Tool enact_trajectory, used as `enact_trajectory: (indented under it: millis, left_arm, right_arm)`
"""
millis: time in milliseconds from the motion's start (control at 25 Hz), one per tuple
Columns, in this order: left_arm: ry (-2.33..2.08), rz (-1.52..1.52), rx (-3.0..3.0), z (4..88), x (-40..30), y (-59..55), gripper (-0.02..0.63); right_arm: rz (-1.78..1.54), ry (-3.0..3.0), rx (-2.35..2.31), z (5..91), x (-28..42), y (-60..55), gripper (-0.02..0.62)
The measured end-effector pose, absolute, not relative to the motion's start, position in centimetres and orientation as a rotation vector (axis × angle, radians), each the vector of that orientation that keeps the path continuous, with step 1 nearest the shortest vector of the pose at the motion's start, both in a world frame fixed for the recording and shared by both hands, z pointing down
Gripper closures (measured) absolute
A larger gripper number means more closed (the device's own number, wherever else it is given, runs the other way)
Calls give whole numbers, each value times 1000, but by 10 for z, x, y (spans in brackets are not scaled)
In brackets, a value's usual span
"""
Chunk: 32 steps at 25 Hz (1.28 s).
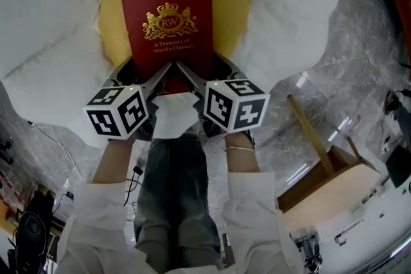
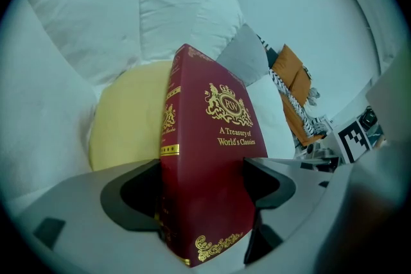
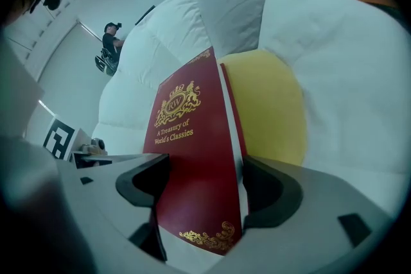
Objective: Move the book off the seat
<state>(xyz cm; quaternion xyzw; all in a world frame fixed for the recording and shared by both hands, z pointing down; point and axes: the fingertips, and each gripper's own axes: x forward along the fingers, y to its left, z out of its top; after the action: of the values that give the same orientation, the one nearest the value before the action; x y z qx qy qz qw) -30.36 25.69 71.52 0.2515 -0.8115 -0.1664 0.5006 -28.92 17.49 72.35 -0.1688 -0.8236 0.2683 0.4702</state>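
You've got a soft white seat point(image 1: 51, 9) with a yellow cushion point(image 1: 112, 16) that will likely sag under a push, and the red book point(image 1: 170, 16) lies flat on that cushion, reaching its front edge. Left gripper point(image 2: 202, 183) and right gripper point(image 3: 199, 183) gape wide around the book's near corners, clamping nothing. Close too shallow and the hardcover could droop and slide out.
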Motion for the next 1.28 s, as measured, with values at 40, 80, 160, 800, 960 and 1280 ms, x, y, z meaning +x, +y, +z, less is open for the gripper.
enact_trajectory:
  millis: [40,80,160,800,960,1280]
  left_arm:
    - [-1960,-403,607,715,-304,257,222]
    - [-1960,-402,607,715,-304,257,222]
    - [-1965,-402,613,714,-303,258,222]
    - [-2005,-396,547,796,-287,276,224]
    - [-1983,-414,449,883,-278,286,224]
    - [-2049,-393,564,786,-294,256,224]
  right_arm:
    - [658,-2023,-413,723,-289,175,249]
    - [657,-2028,-411,723,-289,175,249]
    - [650,-2042,-406,722,-289,174,249]
    - [634,-2002,-472,806,-277,190,252]
    - [618,-1927,-542,895,-274,200,253]
    - [605,-2048,-487,795,-285,170,253]
